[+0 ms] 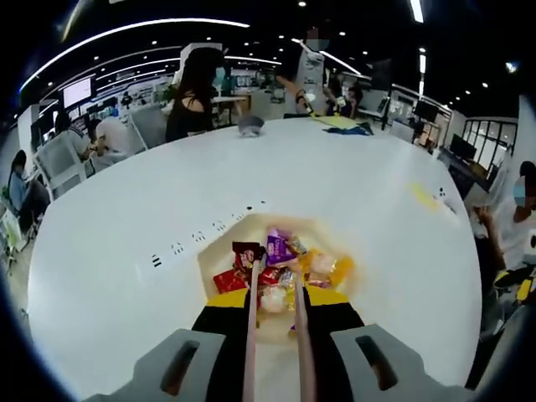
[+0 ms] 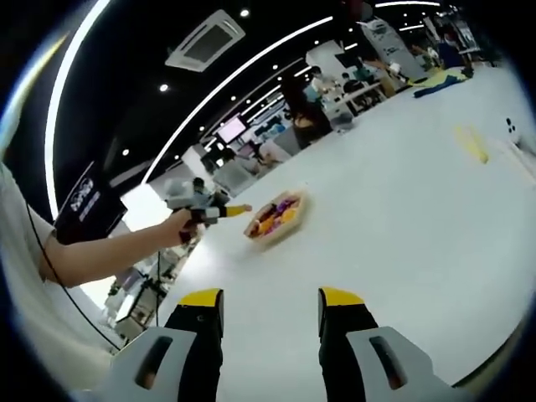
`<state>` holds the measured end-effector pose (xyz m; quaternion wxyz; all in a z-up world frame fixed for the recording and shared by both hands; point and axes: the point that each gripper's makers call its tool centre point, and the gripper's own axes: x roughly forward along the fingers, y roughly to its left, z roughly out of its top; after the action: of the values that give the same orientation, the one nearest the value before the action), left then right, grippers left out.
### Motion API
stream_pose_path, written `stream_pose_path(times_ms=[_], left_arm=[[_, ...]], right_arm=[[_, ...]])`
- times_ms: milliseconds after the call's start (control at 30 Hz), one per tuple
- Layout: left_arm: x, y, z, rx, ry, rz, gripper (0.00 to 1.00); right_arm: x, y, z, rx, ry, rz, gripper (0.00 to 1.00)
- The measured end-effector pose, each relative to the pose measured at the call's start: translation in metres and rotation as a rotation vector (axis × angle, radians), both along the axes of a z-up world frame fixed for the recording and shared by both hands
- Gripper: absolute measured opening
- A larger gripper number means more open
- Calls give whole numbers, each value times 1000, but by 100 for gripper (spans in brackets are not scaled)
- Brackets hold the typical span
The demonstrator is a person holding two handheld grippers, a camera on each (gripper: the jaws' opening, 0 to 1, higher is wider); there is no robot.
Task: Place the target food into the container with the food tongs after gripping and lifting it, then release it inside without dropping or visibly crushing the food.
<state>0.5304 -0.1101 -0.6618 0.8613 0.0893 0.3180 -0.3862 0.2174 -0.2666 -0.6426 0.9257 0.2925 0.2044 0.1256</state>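
A shallow beige tray (image 1: 219, 251) on the white table holds several wrapped snacks in red, purple and orange. My left gripper (image 1: 277, 296), with yellow-tipped jaws, is shut on a pair of slim food tongs (image 1: 250, 335). The tong arms reach over the tray's near edge. Their tips stand on either side of a pale wrapped piece (image 1: 272, 301); I cannot tell whether they pinch it. In the right gripper view my right gripper (image 2: 270, 298) hangs open over bare table. Beyond it a person's hand (image 2: 174, 226) holds the left gripper (image 2: 197, 201) next to the tray (image 2: 295, 219).
The white table (image 1: 352, 184) is wide, with a row of small black marks (image 1: 201, 237) left of the tray and a yellow strip (image 1: 423, 195) far right. A grey object (image 1: 249, 125) and a blue-yellow cloth (image 1: 347, 126) lie at the far edge. People sit beyond it.
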Motion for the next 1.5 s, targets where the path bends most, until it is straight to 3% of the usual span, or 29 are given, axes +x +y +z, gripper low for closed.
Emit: stream_pose_path(times_ms=[467, 900, 1100, 1233, 1500], left_arm=[[-31, 7, 12, -32, -5, -3, 21], [-44, 12, 26, -78, -10, 6, 22], [-45, 17, 46, -125, -30, 24, 22], [-47, 19, 61, -172, -41, 46, 22], [-62, 16, 87, -212, -77, 28, 22]], right_arm=[[8, 10, 2, 25, -24, 36, 45], [21, 16, 6, 40, -36, 52, 45], [23, 15, 2, 38, -26, 54, 45], [25, 21, 4, -4, -35, 88, 44], [30, 27, 3, -8, -39, 117, 44]])
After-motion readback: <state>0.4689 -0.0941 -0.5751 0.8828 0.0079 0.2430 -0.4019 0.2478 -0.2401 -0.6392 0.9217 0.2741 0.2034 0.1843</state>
